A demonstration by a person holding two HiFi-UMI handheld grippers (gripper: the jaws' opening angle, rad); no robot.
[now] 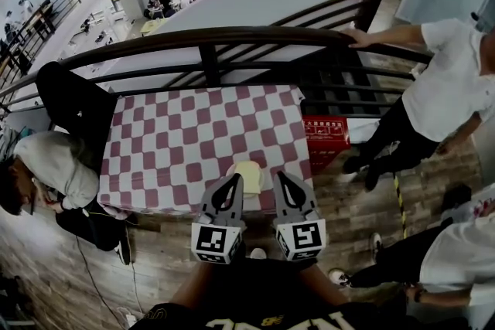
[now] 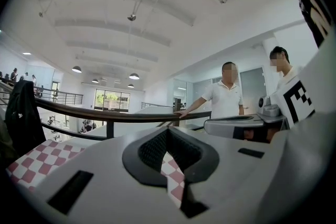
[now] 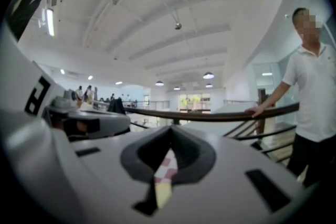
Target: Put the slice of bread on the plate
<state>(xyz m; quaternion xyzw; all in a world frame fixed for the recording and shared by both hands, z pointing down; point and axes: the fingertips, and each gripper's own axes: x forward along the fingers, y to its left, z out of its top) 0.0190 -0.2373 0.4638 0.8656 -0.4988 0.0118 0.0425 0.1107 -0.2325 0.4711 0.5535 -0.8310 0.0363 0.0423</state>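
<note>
Checked table (image 1: 186,143) is standing against a railing (image 1: 232,36). Bread (image 1: 249,175) is lying near its front edge, between the tips of the left gripper (image 1: 234,183) and the right gripper (image 1: 281,178). Both are hovering closed, gripping nothing. Placing is looking finished, with only drawing back left to do. Both grippers are crowding the bread, so I am failing to make out any plate under it.

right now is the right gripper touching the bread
Apart. In the head view a strip of checkered cloth shows between the tip of the right gripper and the bread; the right gripper view shows its jaws shut on nothing.
</note>
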